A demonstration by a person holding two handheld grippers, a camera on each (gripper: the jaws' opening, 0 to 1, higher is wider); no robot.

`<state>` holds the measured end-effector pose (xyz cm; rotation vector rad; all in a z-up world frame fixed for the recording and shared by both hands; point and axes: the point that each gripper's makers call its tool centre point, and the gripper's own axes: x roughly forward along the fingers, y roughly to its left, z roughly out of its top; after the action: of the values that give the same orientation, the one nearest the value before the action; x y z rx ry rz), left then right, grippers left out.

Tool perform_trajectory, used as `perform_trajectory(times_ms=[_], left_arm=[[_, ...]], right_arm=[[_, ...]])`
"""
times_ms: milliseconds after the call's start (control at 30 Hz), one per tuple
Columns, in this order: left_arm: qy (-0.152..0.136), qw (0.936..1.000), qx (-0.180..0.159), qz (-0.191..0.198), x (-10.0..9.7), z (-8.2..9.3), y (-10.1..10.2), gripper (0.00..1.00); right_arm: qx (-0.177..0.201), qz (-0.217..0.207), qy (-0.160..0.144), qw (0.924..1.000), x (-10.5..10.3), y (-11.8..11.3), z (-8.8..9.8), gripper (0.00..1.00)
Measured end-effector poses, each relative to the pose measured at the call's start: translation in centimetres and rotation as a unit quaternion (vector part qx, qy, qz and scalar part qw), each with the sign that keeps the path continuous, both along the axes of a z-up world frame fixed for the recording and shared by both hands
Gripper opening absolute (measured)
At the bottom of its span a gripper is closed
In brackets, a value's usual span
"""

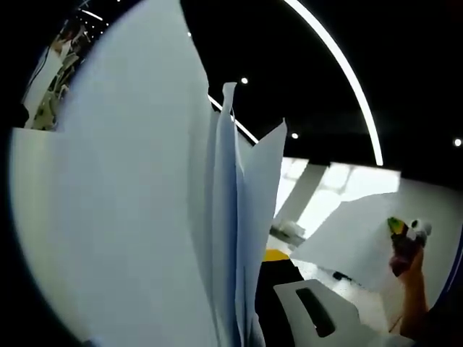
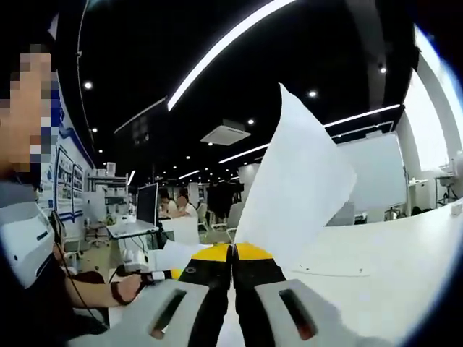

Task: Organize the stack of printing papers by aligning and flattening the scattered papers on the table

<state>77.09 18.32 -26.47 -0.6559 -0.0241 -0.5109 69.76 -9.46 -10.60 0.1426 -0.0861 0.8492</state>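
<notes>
In the right gripper view, the right gripper (image 2: 232, 269) has its two yellow-tipped jaws pressed together on the lower edge of a single sheet of paper (image 2: 296, 184). The sheet stands upright from the jaws and leans to the right, its top corner raised toward the dark ceiling. The white table (image 2: 394, 264) lies below and to the right of this sheet, well apart from its upper edge. To the left of the sheet, a person's hand (image 2: 130, 285) holds the other gripper low in the picture.

In the left gripper view, a sheaf of papers (image 1: 130, 217) stands on edge directly in front of the lens, several loose edges fanned and uneven at the top. The left gripper (image 1: 278, 289) shows a yellow tip and one white finger body just to the right of the sheaf; the sheaf hides its other jaw, so its grip cannot be told, though it appears to be against the papers. Further right of the sheaf, the single sheet (image 1: 354, 242) hangs in the air, held from beyond by the right gripper (image 1: 405, 235) in a person's hand.
</notes>
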Motion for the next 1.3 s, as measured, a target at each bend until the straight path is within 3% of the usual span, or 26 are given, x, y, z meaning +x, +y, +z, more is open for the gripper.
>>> perform_trajectory(times_ms=[333,600,867,1033,1300], left_arm=[[0.0,1.0,0.0,0.0,-0.1,0.0,0.0,0.06],[0.0,1.0,0.0,0.0,-0.1,0.0,0.0,0.06],[0.0,1.0,0.0,0.0,-0.1,0.1,0.0,0.06],[0.0,1.0,0.0,0.0,-0.1,0.1,0.0,0.06],[0.0,1.0,-0.003,0.0,-0.1,0.1,0.0,0.06]], right_arm=[[-0.018,0.025,-0.016,0.9994,-1.2,1.6,0.8,0.0],[-0.056,0.035,-0.081,0.9945,-2.6,3.2,1.7,0.0],[-0.069,0.082,-0.094,0.9897,-4.4,5.1,2.3,0.0],[-0.09,0.113,-0.1,0.9845,-5.4,6.5,1.8,0.0],[-0.13,0.171,-0.145,0.9658,-8.2,8.5,1.0,0.0]])
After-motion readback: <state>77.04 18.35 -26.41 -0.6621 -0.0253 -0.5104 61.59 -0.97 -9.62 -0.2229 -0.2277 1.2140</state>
